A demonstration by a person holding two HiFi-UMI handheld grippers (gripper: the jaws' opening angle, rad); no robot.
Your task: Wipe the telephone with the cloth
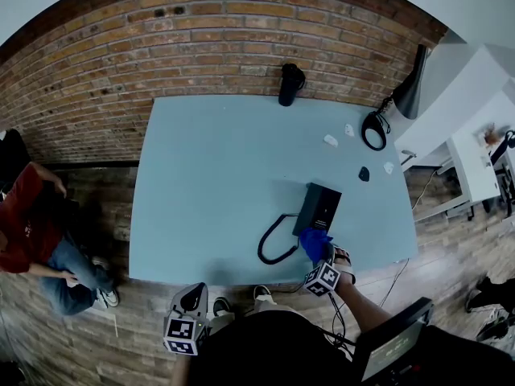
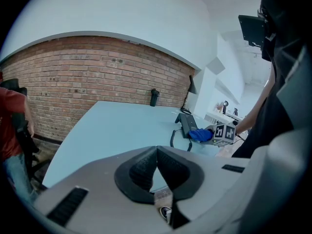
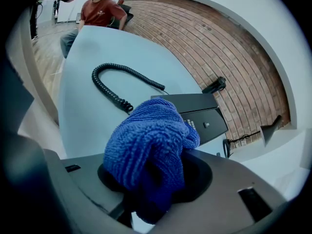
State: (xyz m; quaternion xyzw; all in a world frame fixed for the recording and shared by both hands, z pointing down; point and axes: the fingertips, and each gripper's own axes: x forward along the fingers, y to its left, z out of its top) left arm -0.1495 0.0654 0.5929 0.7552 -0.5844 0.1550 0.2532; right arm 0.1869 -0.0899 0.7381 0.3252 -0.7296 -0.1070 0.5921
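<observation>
Right gripper [image 3: 155, 186] grips nubby, bunched blue cloth [image 3: 146, 147].

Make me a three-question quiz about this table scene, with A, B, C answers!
1. Where does the telephone sit on the table?
A) by the brick wall
B) by the front edge, right of middle
C) at the far left corner

2. What colour is the cloth?
A) yellow
B) white
C) blue

3. What is the right tool doing?
A) open and empty
B) shut on the cloth
C) shut on the curly cord

Answers:
1 B: the head view shows it close to the front edge, right of middle.
2 C: it is bright blue in every view.
3 B: the right gripper view shows the cloth bunched between the jaws.
</observation>
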